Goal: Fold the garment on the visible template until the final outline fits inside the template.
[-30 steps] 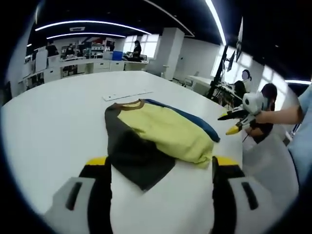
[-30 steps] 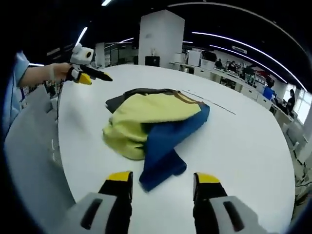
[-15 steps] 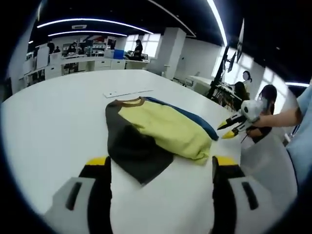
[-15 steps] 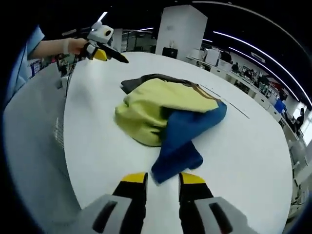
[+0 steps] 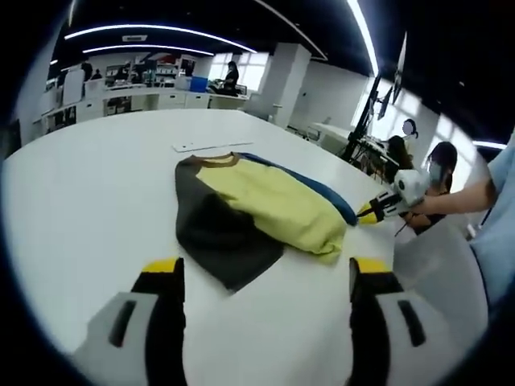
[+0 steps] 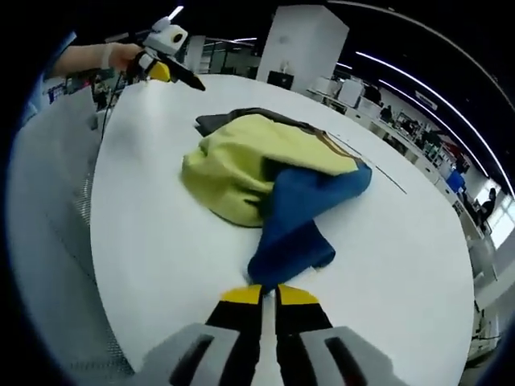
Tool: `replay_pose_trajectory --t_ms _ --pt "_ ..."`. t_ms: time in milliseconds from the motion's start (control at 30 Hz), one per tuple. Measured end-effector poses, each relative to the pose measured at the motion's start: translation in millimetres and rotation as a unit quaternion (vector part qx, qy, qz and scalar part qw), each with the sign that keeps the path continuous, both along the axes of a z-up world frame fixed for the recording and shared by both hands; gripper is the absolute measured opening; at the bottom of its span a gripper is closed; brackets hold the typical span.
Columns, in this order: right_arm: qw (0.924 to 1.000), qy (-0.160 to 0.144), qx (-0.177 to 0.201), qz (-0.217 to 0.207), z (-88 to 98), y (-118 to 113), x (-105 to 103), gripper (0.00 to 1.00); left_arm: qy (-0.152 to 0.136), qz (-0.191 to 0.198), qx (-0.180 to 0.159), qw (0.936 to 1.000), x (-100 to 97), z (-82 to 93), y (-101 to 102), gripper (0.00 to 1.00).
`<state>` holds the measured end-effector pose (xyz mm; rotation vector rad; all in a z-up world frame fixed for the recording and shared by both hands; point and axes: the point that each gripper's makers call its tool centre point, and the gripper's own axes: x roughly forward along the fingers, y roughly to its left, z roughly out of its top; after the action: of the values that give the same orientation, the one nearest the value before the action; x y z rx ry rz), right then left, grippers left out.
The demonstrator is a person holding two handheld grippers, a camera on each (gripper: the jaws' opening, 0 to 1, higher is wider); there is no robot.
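Crumpled yellow, blue and dark grey garment (image 6: pixel 269 173) heaped mid-way across the white table (image 6: pixel 402 241).

The right gripper (image 6: pixel 269 296) has its jaws pressed together on the tip of the blue sleeve (image 6: pixel 290 241) at the garment's near edge. The left gripper (image 5: pixel 265 269) hovers with jaws wide apart, just short of the dark grey sleeve (image 5: pixel 221 241). A pale strip (image 5: pixel 211 145) lies on the table beyond the collar.

Garment (image 5: pixel 249 213) apparently mid-table (image 5: pixel 88 201)

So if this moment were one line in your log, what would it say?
left gripper: open, short of dark sleeve | right gripper: shut at blue sleeve tip, grip unclear | garment: bunched on white table
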<state>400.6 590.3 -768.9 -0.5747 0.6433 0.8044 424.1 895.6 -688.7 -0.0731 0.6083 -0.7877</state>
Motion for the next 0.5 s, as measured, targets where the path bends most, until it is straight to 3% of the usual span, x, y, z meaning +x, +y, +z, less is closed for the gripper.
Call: replay_pose_trajectory --t_ms 233,300,500 --pt "0.9990 -0.019 0.028 -0.029 15.9 -5 11 0.00 0.006 -0.002 -0.001 1.0000 -2.9 -2.7 -2 0.81" --pt "0.9981 -0.012 0.045 -0.039 23.5 -5 13 0.00 0.007 -0.003 -0.001 1.0000 -3.4 -3.1 -3 0.80" --pt "0.9938 0.003 0.087 -0.068 59.4 -17 23 0.00 0.006 -0.003 0.000 1.0000 -2.2 -1.2 -2 0.80"
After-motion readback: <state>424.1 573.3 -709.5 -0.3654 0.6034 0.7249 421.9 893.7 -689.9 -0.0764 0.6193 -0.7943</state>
